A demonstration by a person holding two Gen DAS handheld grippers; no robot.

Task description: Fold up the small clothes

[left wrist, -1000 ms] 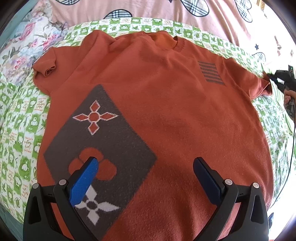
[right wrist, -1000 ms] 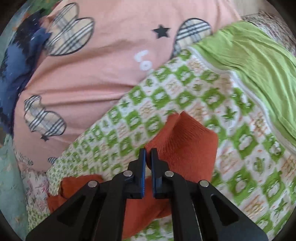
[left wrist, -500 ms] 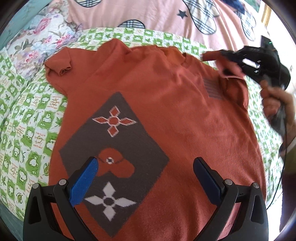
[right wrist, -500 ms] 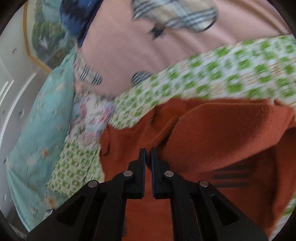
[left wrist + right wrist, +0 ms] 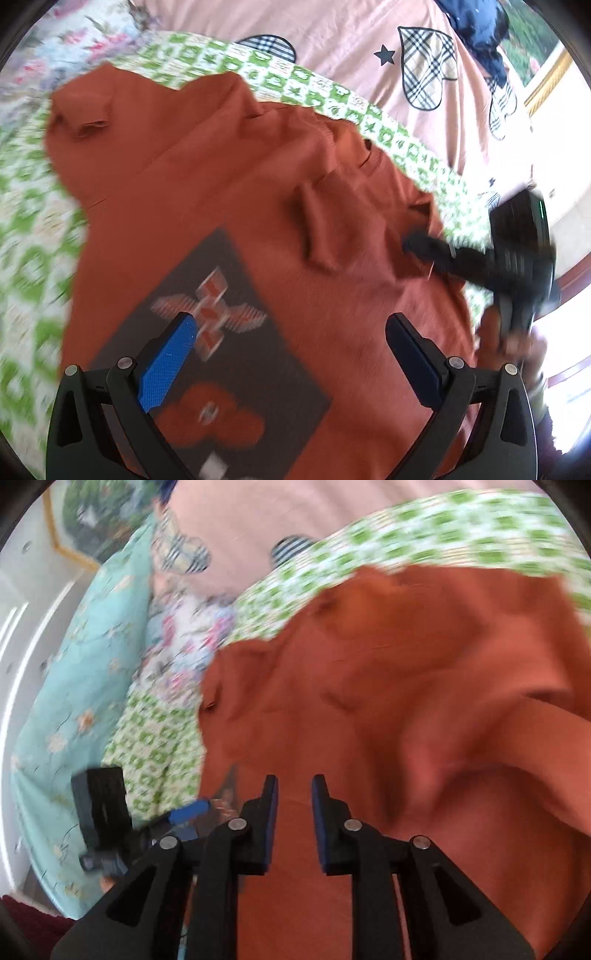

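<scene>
We find the left tool [image 5: 291, 354] spread wide above the dark patch of the orange shirt [image 5: 229, 192], holding nothing, and the right tool [image 5: 293, 794] parted a little over the shirt's right side with nothing between its tips. The shirt lies on the green-checked bedspread [image 5: 332, 96], its right sleeve [image 5: 321, 225] already turned inward; in our judgement the left sleeve [image 5: 77, 110] should be gripped at its cuff and laid across flat. Beyond lie a pink quilt [image 5: 351, 33] and a teal pillow [image 5: 74, 664], neither obstructing.
</scene>
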